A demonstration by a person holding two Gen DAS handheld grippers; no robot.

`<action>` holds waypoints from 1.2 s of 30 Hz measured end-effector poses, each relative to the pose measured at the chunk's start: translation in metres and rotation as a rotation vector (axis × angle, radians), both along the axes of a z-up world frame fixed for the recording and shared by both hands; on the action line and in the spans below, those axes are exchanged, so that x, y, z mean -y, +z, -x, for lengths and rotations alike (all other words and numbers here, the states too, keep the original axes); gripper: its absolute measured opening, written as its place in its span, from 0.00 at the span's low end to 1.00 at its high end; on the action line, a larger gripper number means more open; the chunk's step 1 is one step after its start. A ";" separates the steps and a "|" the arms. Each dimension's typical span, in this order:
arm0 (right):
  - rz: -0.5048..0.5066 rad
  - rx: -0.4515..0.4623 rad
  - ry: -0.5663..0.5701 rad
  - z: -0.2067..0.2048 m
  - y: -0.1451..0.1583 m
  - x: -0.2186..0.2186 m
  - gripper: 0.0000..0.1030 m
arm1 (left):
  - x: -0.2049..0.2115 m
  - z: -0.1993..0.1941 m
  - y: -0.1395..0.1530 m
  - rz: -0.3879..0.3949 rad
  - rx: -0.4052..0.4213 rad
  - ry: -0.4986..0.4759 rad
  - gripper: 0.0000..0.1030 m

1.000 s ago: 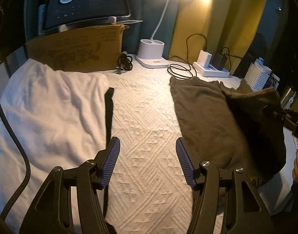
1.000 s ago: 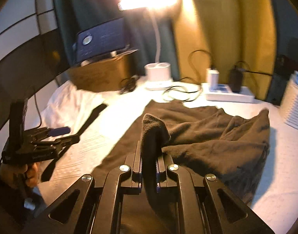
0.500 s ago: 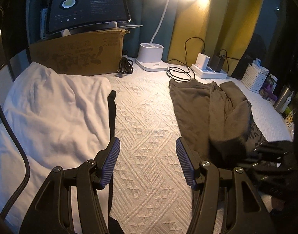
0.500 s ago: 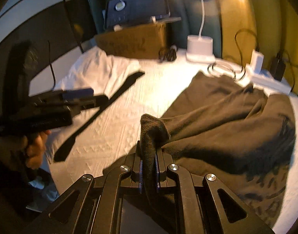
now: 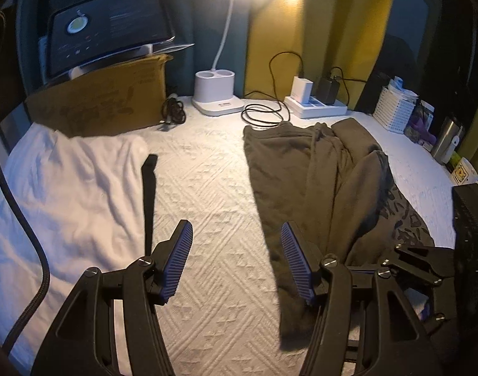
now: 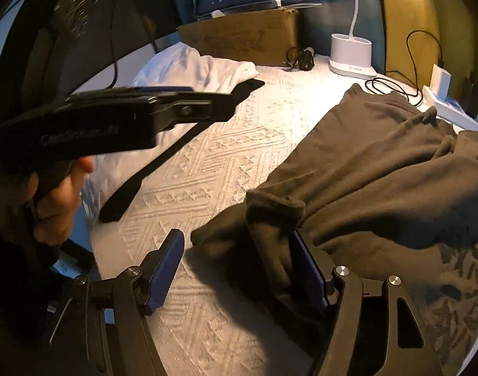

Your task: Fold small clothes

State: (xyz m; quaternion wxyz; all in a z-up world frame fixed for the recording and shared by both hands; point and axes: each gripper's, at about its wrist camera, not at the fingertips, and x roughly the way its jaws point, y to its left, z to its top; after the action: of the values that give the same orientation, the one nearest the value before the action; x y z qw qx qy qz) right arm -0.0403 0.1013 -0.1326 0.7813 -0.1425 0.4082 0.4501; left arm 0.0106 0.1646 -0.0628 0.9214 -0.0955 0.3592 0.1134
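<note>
Right wrist view shows the right gripper (image 6: 239, 269) with its jaws opening: a bunched corner of the brown garment (image 6: 379, 169) lies between them, resting against the right-hand pad, no longer pinched. That garment lies on the bedspread (image 6: 207, 163), one side laid over the other lengthwise, so I judge a first fold to be down. It looks rumpled along the far edge, and it is still long; smoothing and at least one crosswise fold seem left to do.

Taking the brown garment as landmark: the left gripper (image 5: 235, 263) hovers just beside its left edge, jaws moderately wide with nothing between them, only bare bedspread below. Further left lies a white garment (image 5: 69, 188), unfolded, with a black strap (image 5: 148, 194) along its near edge; that piece appears untouched. Behind the brown garment sit a coiled cable (image 5: 264, 114) almost touching its far edge, a power strip (image 5: 317, 106) and a lamp base (image 5: 215, 94). The cable could snag if the cloth is pushed back. To its right stand a white basket (image 5: 393, 109) and a metal cup (image 5: 447, 139), clear of the cloth.
</note>
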 end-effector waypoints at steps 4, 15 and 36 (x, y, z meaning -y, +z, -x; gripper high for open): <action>-0.023 0.034 -0.038 -0.001 0.018 0.026 0.70 | 0.010 -0.018 0.004 -0.024 -0.010 -0.022 0.58; -0.053 0.069 -0.284 -0.061 0.040 0.123 0.70 | 0.048 -0.096 0.003 -0.061 -0.038 -0.162 0.58; -0.113 0.008 -0.463 -0.157 0.024 0.202 0.70 | 0.065 -0.211 -0.031 -0.031 -0.129 -0.333 0.57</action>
State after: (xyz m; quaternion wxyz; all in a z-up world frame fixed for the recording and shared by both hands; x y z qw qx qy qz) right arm 0.1168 -0.1007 -0.1087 0.8720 -0.0030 0.4013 0.2802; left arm 0.2220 0.0998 -0.0938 0.9038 -0.0129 0.4267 -0.0294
